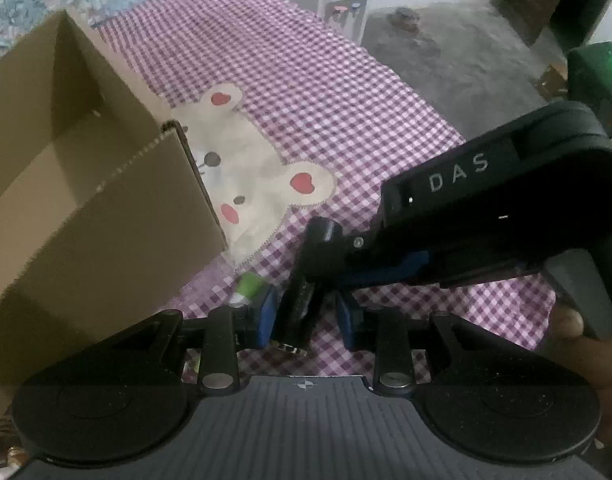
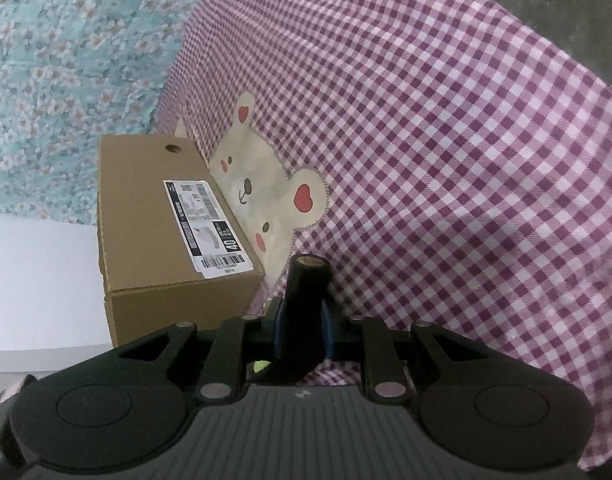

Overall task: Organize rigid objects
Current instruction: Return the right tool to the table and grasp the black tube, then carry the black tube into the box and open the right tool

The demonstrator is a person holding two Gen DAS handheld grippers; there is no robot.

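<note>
A black cylinder-shaped object (image 2: 308,280) with a metal end stands up between the blue pads of my right gripper (image 2: 303,310), which is shut on it. In the left wrist view the same black object (image 1: 299,312) hangs just above the checked cloth, with the right gripper (image 1: 330,264) reaching in from the right. My left gripper (image 1: 306,312) straddles its lower end. One blue pad (image 1: 267,312) lies against it, and a narrow gap shows beside the other pad. An open cardboard box (image 1: 85,200) stands to the left.
A small green object (image 1: 249,287) lies on the purple checked cloth (image 1: 306,100) by the box corner. The box (image 2: 157,240) carries a white label. A person's hand (image 1: 578,340) grips the right handle. A water dispenser (image 1: 338,0) stands beyond the cloth; floral fabric (image 2: 65,60) lies left.
</note>
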